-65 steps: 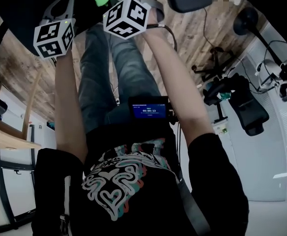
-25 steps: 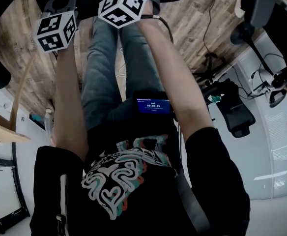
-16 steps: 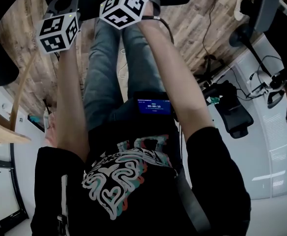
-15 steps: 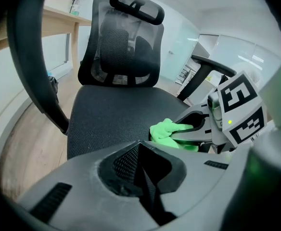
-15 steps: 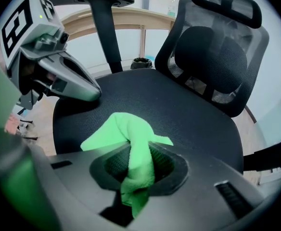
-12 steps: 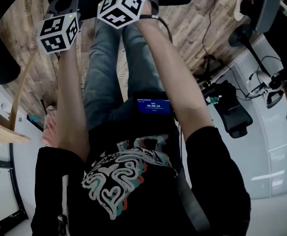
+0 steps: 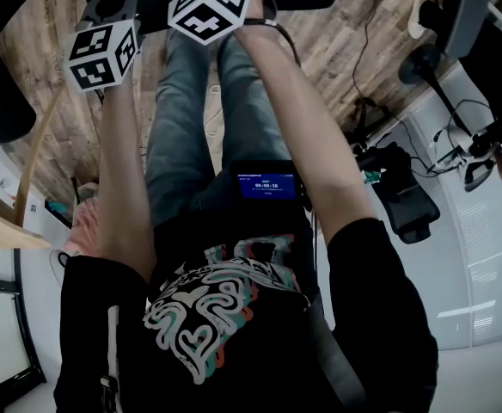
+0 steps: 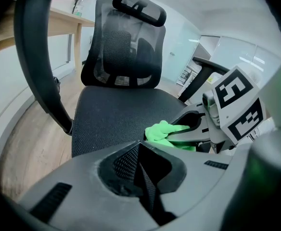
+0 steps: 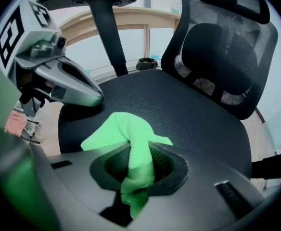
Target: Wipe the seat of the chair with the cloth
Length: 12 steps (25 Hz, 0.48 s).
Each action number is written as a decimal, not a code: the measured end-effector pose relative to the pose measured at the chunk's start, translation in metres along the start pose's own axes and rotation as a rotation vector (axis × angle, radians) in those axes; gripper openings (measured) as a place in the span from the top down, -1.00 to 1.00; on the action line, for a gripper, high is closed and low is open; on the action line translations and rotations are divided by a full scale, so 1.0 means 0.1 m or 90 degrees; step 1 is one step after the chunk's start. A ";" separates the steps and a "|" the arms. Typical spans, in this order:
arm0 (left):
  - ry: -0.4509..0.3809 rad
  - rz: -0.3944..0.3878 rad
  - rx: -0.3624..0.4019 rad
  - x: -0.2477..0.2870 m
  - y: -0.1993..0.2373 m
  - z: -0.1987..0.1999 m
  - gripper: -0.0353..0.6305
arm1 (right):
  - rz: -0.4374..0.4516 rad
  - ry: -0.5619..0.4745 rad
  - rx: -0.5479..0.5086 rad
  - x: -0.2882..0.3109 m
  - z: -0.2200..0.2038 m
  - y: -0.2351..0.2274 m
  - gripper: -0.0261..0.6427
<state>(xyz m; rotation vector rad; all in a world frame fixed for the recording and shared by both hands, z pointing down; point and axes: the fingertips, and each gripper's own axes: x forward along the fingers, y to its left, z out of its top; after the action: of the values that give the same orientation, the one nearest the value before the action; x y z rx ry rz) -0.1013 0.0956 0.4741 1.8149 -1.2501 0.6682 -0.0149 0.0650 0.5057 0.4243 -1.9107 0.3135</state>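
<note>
R gripper (image 9: 138, 146) pinching green cloth (image 9: 123, 129) on chair seat (image 9: 188, 114); L gripper (image 8: 139, 144) closed, nothing in it.

R gripper view: jaws pressed together on a bunched fold of the cloth, the rest fans out past the tips and appears to lie on the black mesh seat, near the front edge closest to the person. L gripper sits just beside the cloth, over the seat's front corner by the armrest post (image 9: 107, 28); contact w/ seat can't be told. L gripper view: jaw tips meet, only seat mesh beyond them. Backrest (image 8: 126, 49) and headrest (image 8: 139, 6) upright behind the seat. Head view: both forearms stretched fwd, wood floor (image 7: 345, 33) below.
</note>
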 end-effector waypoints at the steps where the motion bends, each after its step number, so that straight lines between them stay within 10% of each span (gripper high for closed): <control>1: -0.001 0.001 0.001 -0.01 0.01 0.01 0.89 | 0.000 -0.001 -0.003 -0.02 0.02 -0.02 0.67; 12: -0.039 0.003 0.028 -0.20 -0.09 0.27 0.89 | -0.024 -0.043 0.009 -0.40 0.04 -0.20 0.67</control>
<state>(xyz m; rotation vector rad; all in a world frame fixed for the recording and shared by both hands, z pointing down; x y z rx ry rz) -0.1009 0.0842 0.4410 1.8813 -1.2894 0.6508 0.0043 0.0513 0.4672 0.4845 -1.9654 0.2916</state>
